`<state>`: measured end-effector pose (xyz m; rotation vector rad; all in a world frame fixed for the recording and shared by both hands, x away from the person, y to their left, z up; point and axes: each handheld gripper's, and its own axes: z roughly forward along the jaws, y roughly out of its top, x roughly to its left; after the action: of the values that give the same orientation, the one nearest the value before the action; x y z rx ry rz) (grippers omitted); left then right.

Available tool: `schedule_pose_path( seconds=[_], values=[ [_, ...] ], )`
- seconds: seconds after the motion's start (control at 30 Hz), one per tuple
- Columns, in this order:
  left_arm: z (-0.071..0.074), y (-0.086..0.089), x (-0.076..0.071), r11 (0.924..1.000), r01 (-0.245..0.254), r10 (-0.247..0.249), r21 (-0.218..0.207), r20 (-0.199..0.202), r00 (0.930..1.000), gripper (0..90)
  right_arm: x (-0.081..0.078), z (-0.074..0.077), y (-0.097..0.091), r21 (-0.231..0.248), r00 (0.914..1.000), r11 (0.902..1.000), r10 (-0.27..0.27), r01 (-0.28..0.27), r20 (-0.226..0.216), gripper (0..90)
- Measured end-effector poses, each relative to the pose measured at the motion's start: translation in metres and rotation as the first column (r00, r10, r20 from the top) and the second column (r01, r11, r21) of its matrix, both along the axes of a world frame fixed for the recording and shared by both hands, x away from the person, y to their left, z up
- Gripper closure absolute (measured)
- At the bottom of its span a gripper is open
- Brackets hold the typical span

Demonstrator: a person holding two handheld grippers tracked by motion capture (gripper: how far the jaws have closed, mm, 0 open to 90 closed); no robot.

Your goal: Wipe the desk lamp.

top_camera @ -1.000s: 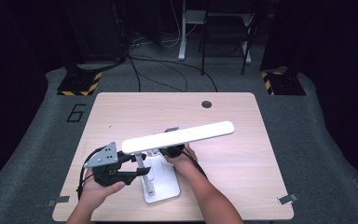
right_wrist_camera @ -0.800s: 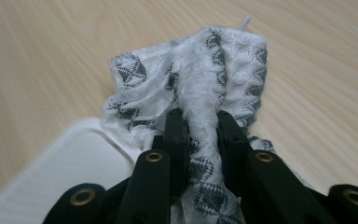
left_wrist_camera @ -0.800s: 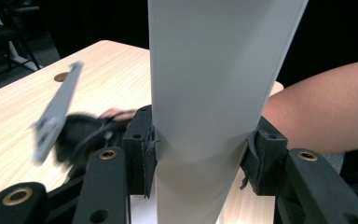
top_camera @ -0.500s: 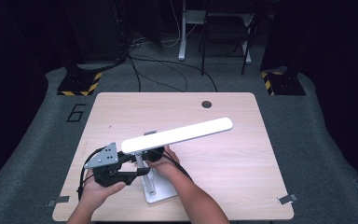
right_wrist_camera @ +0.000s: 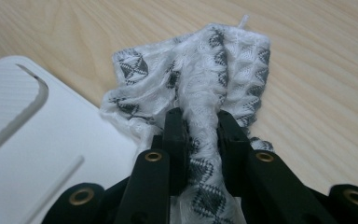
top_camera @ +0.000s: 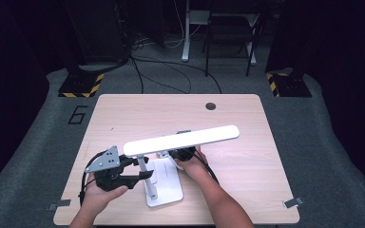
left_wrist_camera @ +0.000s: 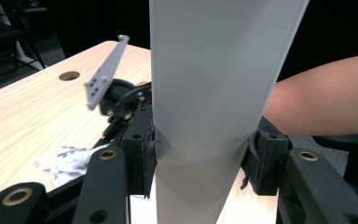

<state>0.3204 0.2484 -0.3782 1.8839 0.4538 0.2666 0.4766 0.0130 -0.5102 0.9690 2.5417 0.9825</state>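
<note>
A white desk lamp stands near the table's front edge, with a flat base (top_camera: 167, 184), a flat upright stem (left_wrist_camera: 205, 93) and a long lit bar (top_camera: 185, 139) on top. My left gripper (top_camera: 140, 172) is shut on the stem, its pads (left_wrist_camera: 145, 156) pressed against both edges. My right gripper (right_wrist_camera: 200, 126) is shut on a white cloth with a grey diamond pattern (right_wrist_camera: 205, 70), which lies bunched on the wood just beside the base's corner (right_wrist_camera: 37, 140). From above, the right gripper (top_camera: 179, 154) sits under the bar, right of the stem.
The light wooden table (top_camera: 247, 185) has a round cable hole (top_camera: 211, 106) near its far edge. Dark floor with cables, a chair and stand legs lies beyond. A forearm (left_wrist_camera: 326, 98) crosses behind the stem in the left gripper view.
The right hand slid left toward the stem with the cloth, then back to the right. The left gripper and the lamp stayed in place.
</note>
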Motion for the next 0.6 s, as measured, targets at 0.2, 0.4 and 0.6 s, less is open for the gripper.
schedule_pose_path(
  seconds=[0.2,0.4,0.6],
  values=[
    [0.000,0.000,0.000,1.0000,-0.002,0.002,0.006,0.000,1.0000,52.3,-0.013,-0.004,-0.014,0.053,0.9986,0.9972,-0.053,0.053,0.000,77.0],
    [0.000,-0.001,-0.001,0.9999,-0.010,0.010,0.014,-0.001,1.0000,52.3,-0.032,-0.001,-0.020,0.015,0.9987,0.9987,-0.049,0.049,0.011,77.6],
    [0.000,-0.002,-0.001,0.9997,-0.010,0.010,0.020,-0.009,0.9999,52.3,-0.057,-0.001,-0.030,0.038,0.9982,0.9979,-0.051,0.052,-0.031,77.7]
  ],
)
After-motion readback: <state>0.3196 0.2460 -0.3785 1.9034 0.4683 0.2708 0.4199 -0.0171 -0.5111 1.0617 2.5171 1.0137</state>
